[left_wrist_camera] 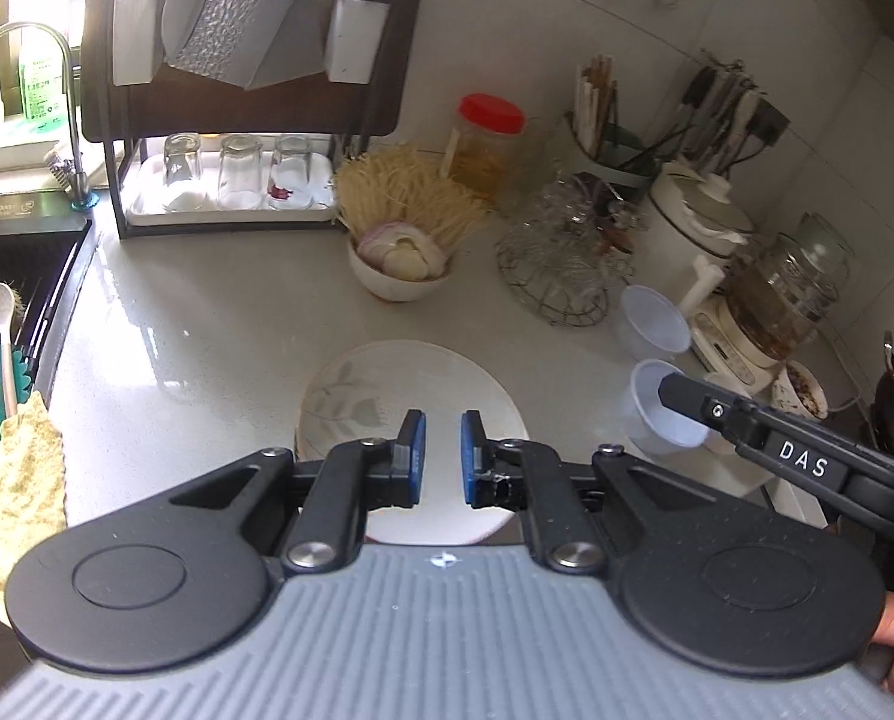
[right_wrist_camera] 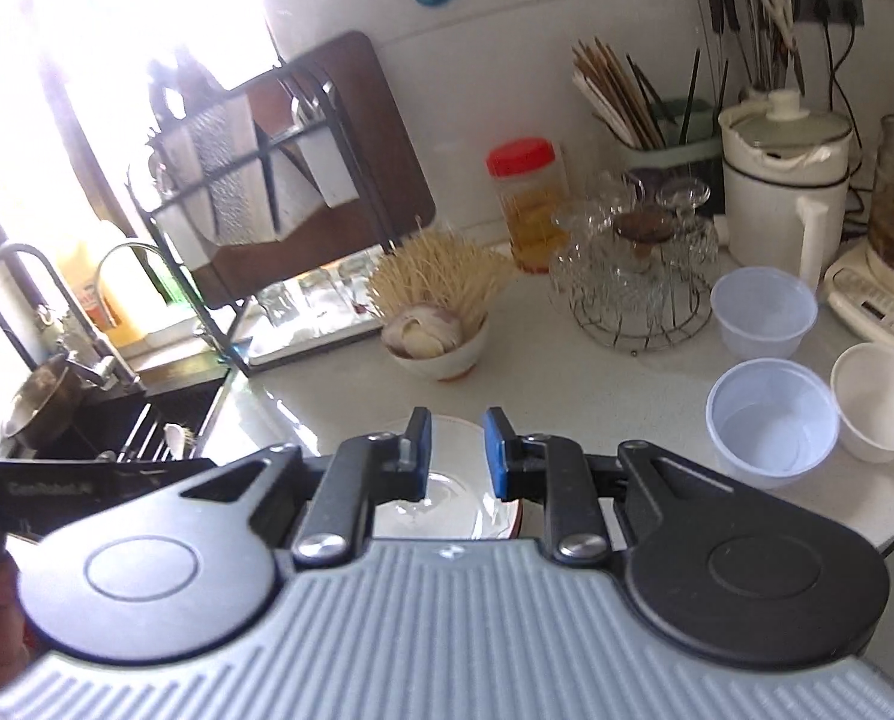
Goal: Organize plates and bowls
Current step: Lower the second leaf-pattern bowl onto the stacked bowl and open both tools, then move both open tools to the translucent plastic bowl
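A white plate (left_wrist_camera: pixel 399 396) with a faint leaf pattern lies on the pale counter (left_wrist_camera: pixel 207 324), and the right wrist view shows a reddish rim at its near edge (right_wrist_camera: pixel 447 504). My left gripper (left_wrist_camera: pixel 442 429) hovers above it, shut with only a slit between the blue pads and nothing in them. My right gripper (right_wrist_camera: pixel 458 438) hangs over the same plate, its pads a narrow gap apart and empty. Two translucent plastic bowls (right_wrist_camera: pixel 764 312) (right_wrist_camera: pixel 771 414) and a small white bowl (right_wrist_camera: pixel 879 399) stand to the right. A white bowl of onion and garlic (left_wrist_camera: pixel 399 270) sits behind the plate.
A dark dish rack (left_wrist_camera: pixel 237 174) with upturned glasses stands at the back left beside the sink (left_wrist_camera: pixel 21 300). A wire basket of glassware (left_wrist_camera: pixel 561 264), a red-lidded jar (left_wrist_camera: pixel 489 138), a white pot (right_wrist_camera: pixel 783 180) and a glass-topped cooker (right_wrist_camera: pixel 891 276) line the back right.
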`<action>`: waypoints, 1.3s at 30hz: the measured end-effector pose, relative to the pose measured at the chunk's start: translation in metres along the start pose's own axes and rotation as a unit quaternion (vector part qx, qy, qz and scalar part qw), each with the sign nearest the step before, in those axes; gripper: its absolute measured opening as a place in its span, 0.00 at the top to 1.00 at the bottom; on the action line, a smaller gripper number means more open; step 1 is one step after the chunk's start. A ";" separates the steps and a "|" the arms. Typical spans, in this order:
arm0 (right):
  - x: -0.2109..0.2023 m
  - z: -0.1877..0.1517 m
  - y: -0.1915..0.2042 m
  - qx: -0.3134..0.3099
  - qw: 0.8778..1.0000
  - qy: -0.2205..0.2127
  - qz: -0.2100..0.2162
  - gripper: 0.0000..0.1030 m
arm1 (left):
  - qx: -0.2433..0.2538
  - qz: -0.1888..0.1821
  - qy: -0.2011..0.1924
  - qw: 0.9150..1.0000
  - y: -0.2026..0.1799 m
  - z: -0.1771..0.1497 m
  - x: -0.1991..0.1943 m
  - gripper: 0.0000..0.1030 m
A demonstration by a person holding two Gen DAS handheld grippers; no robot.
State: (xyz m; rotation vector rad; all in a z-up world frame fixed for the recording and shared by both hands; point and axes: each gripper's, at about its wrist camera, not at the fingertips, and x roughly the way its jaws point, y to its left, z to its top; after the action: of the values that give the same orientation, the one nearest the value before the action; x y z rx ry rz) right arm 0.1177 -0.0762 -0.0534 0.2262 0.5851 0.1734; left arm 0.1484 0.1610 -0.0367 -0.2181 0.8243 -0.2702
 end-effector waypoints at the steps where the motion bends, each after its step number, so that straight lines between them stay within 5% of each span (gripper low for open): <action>1: -0.005 -0.001 0.001 -0.001 1.000 -0.003 -0.001 0.77 | 0.005 0.009 0.001 1.000 -0.003 -0.002 -0.004 0.88; 22: -0.056 -0.031 -0.002 0.003 1.000 -0.007 -0.017 0.77 | 0.032 -0.012 0.016 0.999 -0.029 -0.025 -0.022 0.88; 32: -0.048 -0.037 -0.033 0.014 0.999 -0.012 -0.039 0.78 | 0.054 -0.051 0.032 0.997 -0.055 -0.021 0.023 0.88; 39: -0.039 -0.027 -0.062 0.027 0.997 0.000 -0.068 0.78 | 0.064 -0.060 0.079 0.993 -0.079 -0.025 0.067 0.88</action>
State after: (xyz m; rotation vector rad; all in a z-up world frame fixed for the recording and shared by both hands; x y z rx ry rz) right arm 0.0765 -0.1406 -0.0712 0.2384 0.6032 0.0265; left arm 0.1609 0.0626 -0.0764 -0.1265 0.9475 -0.4556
